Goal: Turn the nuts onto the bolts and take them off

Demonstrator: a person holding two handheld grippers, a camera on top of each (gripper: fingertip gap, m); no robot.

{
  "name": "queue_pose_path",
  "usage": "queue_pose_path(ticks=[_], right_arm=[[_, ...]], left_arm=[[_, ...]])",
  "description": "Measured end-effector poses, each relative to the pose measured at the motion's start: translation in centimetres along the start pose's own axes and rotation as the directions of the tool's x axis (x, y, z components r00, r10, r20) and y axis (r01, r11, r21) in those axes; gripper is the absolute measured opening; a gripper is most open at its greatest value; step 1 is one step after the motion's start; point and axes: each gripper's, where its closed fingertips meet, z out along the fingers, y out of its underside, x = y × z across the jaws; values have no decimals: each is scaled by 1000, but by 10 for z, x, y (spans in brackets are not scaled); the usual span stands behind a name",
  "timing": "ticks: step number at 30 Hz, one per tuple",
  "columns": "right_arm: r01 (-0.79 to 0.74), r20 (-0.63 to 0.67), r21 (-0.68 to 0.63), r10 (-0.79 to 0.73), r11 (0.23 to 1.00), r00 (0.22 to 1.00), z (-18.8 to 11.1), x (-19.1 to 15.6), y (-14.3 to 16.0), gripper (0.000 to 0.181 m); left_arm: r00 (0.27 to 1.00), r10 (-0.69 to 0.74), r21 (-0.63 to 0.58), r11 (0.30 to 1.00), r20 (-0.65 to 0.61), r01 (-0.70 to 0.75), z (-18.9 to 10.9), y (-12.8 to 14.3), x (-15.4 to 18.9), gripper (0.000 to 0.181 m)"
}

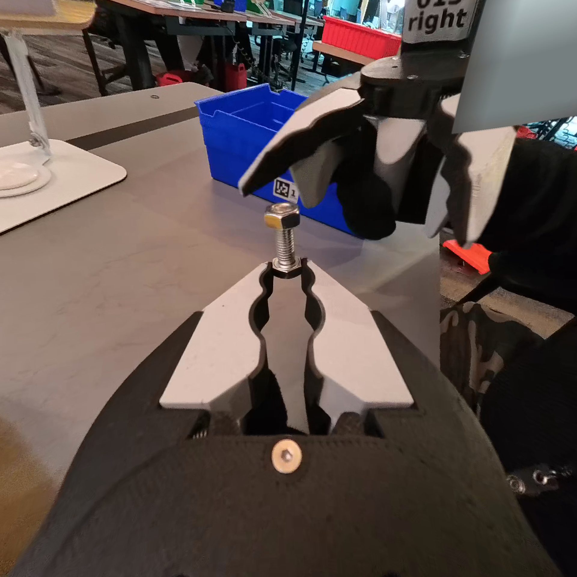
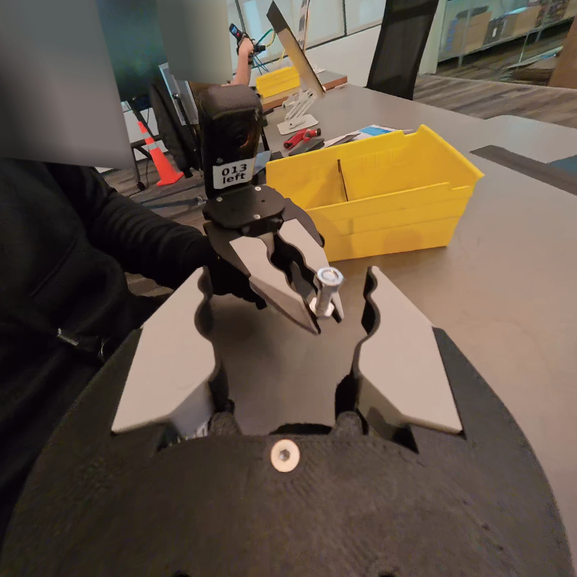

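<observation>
A silver bolt (image 1: 282,231) stands upright, hex head on top, with a silver nut (image 1: 286,271) near the lower end of its thread. My left gripper (image 1: 286,268) is shut on the nut at its fingertips and holds it just above the grey table (image 1: 125,281). My right gripper (image 1: 356,215) hangs open above and to the right of the bolt head, apart from it. In the right wrist view, the right gripper (image 2: 287,274) is open and empty. The bolt (image 2: 327,287) and nut (image 2: 323,310) sit beyond it in the left gripper (image 2: 326,315).
A blue bin (image 1: 237,134) stands on the table behind the bolt. A yellow bin (image 2: 390,218) stands behind the left gripper. A white stand base (image 1: 62,175) is at the far left. Black-sleeved arms hold both grippers. The left gripper's tips are roughly 5 cm from the right gripper's.
</observation>
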Motion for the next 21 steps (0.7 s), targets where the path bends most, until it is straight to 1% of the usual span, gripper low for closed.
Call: queue_pose_path(ticks=[3, 6, 7, 8, 9, 10, 11, 12, 15, 18, 20, 21], right_arm=[[31, 37, -25, -30, 999, 999, 11, -11, 4, 101], [55, 27, -33, -54, 998, 998, 8, -15, 5, 101], [54, 25, -30, -54, 998, 998, 3, -15, 5, 97], [49, 30, -33, -48, 998, 998, -1, -17, 7, 83], [36, 57, -49, -34, 998, 998, -6, -21, 10, 60], [18, 65, -60, -14, 998, 998, -9, -21, 12, 61], [1, 33, -50, 1, 999, 999, -11, -16, 12, 76], [-7, 1, -27, 7, 1000, 1000, -12, -10, 10, 86], [-5, -24, 11, 5, 1000, 1000, -5, -7, 3, 104], [23, 2, -17, -23, 1000, 1000, 5, -14, 4, 102], [37, 1, -33, -37, 999, 999, 6, -17, 7, 106], [42, -4, -38, -42, 998, 999, 4, -17, 8, 105]], left_arm=[[1000, -1, -5, 1000, 2, 1, 1, 0, -1, 16], [1000, -18, 2, 1000, 10, 18, -2, 0, -4, 16], [1000, -26, 6, 1000, 9, 26, -2, -1, -5, 16], [1000, -25, 3, 1000, 10, 25, -2, -1, -5, 16], [1000, -22, 5, 1000, 12, 22, -3, -1, -6, 16], [1000, -24, 7, 1000, 9, 24, -3, -2, -6, 16], [1000, -24, 8, 1000, 4, 24, -2, -3, -5, 16], [1000, -20, 5, 1000, 1, 20, -1, -2, -4, 16], [1000, -8, -3, 1000, -14, 8, 2, -2, 1, 16], [1000, -3, -3, 1000, -16, 3, 3, -3, 3, 16], [1000, -8, -2, 1000, -10, 8, 2, -4, 1, 16], [1000, -10, -3, 1000, -7, 10, 2, -4, 0, 16]])
